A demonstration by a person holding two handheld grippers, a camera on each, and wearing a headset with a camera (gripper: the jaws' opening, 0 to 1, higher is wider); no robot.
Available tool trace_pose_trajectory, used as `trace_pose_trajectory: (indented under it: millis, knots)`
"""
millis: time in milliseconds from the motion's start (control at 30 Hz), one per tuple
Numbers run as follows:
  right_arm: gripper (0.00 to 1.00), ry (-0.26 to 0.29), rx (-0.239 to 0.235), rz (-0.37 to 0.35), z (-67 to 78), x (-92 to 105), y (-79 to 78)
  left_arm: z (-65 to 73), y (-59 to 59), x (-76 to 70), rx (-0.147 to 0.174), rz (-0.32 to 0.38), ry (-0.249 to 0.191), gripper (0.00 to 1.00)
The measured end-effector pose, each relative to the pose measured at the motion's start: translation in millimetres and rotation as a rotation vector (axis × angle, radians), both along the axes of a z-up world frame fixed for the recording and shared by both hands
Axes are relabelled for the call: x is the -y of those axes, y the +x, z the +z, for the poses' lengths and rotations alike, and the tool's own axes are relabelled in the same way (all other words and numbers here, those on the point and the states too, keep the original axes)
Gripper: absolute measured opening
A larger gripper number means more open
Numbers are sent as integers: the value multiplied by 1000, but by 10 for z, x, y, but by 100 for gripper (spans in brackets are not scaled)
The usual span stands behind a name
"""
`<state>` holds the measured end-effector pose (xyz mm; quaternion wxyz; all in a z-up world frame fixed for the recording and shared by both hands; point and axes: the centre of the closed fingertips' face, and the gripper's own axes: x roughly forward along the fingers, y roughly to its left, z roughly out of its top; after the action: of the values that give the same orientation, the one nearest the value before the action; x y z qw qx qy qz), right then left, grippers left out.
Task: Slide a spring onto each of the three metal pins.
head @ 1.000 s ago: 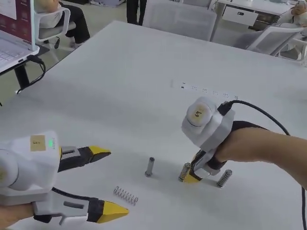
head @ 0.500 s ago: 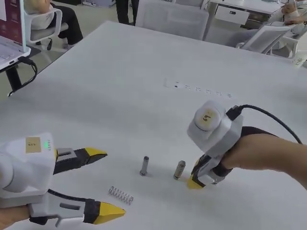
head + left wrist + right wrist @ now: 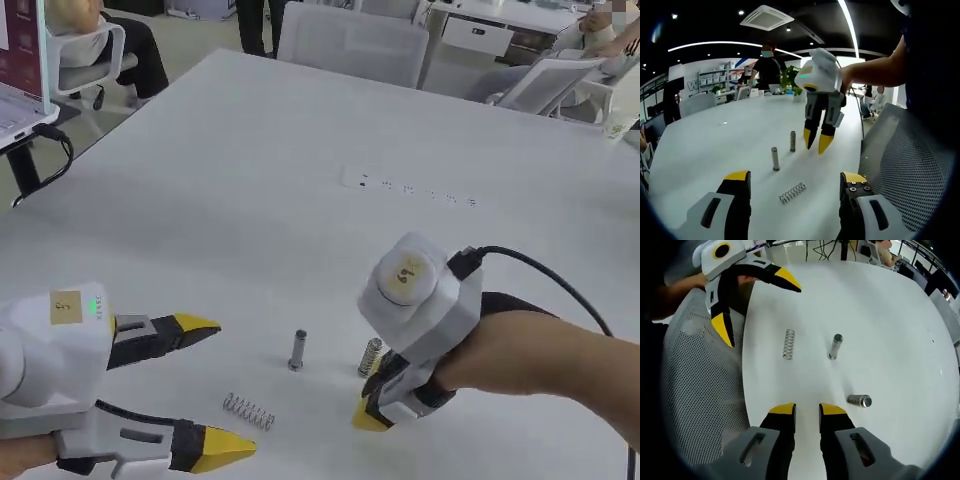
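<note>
A bare metal pin [image 3: 297, 350] stands upright on the white table [image 3: 300, 180]. To its right stands a pin wearing a spring [image 3: 371, 356]. A loose spring [image 3: 248, 411] lies flat in front of the bare pin. My right gripper [image 3: 370, 415] hangs just in front of the sprung pin, jaws narrowly open and holding nothing. My left gripper [image 3: 215, 388] is wide open at the lower left, its jaws either side of the line to the loose spring. In the left gripper view, the loose spring [image 3: 792, 192] lies just ahead of the left gripper [image 3: 795, 177].
A black cable [image 3: 540, 270] trails from the right gripper across the table. A laptop [image 3: 15, 60] sits at the far left edge. Office chairs [image 3: 350, 40] stand beyond the far side, and a mesh chair [image 3: 700, 390] is close to the near edge.
My right gripper has let go of the spring on the middle pin and drawn back toward the near edge. The left gripper has stayed wide open in place.
</note>
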<state>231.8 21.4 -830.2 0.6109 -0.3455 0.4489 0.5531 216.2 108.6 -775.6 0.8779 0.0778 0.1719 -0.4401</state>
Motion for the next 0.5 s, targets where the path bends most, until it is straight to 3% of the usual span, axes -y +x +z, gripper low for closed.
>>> trace_pose_trajectory:
  millis: [200, 500]
  knots:
    - [16, 37, -11, 41, -5, -292, -106, -7, -31, 1, -4, -1, 2, 69]
    - [16, 62, -16, 68, -46, -576, -116, 10, -47, -25, -3, 3, 5, 68]
